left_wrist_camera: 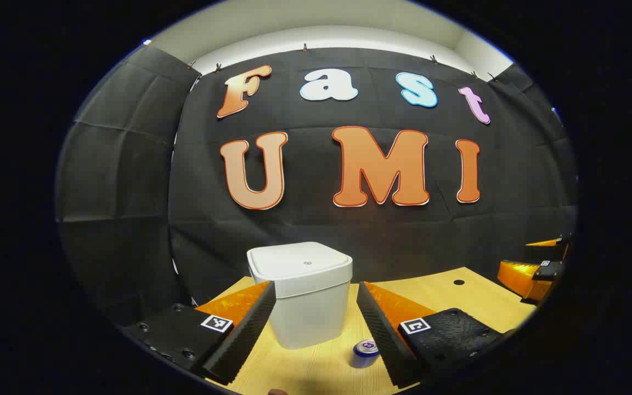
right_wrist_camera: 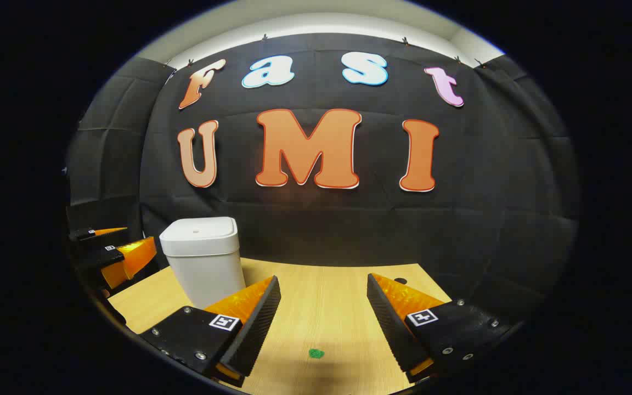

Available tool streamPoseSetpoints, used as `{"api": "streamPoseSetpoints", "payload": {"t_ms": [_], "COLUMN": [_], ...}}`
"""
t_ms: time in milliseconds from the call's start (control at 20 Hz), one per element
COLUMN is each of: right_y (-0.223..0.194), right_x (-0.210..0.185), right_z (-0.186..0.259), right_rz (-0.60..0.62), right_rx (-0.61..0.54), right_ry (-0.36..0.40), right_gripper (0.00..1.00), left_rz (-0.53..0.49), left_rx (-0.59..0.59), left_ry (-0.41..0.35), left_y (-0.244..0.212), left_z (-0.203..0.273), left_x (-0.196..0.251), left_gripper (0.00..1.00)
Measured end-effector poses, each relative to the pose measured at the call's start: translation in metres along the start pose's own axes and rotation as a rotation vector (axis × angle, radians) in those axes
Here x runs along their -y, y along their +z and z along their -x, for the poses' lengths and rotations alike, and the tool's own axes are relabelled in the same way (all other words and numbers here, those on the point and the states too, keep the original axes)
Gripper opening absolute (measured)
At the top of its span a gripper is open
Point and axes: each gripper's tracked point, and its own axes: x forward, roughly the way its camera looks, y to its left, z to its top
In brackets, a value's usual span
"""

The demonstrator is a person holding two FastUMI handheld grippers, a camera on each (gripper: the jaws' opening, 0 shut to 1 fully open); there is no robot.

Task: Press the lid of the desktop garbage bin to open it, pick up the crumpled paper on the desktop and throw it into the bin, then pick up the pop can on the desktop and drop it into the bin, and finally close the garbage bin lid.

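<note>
On the wooden desktop (left_wrist_camera: 447,296) ahead of my left gripper (left_wrist_camera: 316,323), the white garbage bin (left_wrist_camera: 305,296) stands upright with its lid (left_wrist_camera: 300,261) down. I see the pop can (left_wrist_camera: 364,353) upright just beside my left gripper's right-hand finger, near the bin. Both jaws are spread wide, holding nothing. My right gripper (right_wrist_camera: 322,318) likewise gapes empty over bare desktop with a small green speck (right_wrist_camera: 316,354), the bin off to its left.

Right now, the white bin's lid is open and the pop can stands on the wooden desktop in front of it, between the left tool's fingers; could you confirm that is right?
Not quite: the lid of the white bin is closed, sitting flat on it, as the left gripper view shows. The pop can does stand on the wooden desktop in front, between the left tool's fingers.
</note>
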Motion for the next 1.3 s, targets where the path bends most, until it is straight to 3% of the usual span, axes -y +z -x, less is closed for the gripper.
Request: {"api": "streamPoseSetpoints", "payload": {"t_ms": [400, 600, 850, 1300], "right_y": [-0.007, -0.006, 0.02, 0.021], "right_x": [-0.015, -0.02, 0.015, 0.029], "right_z": [-0.035, -0.04, -0.044, -0.037], "right_rz": [0.004, -0.032, -0.027, -0.015], "right_rx": [-0.012, -0.031, 0.041, 0.041], "right_ry": [0.108, 0.14, -0.022, -0.107], "right_gripper": [0.95, 0.95, 0.95, 0.95], "left_rz": [0.018, 0.046, 0.04, 0.056], "left_rx": [-0.007, -0.033, -0.022, -0.022], "left_ry": [0.049, 0.008, -0.051, -0.093], "left_y": [-0.002, -0.009, 0.003, 0.006], "left_z": [-0.022, -0.03, -0.048, -0.064], "left_x": [0.008, 0.021, 0.033, 0.037], "left_gripper": [0.94, 0.94, 0.94, 0.94]}}
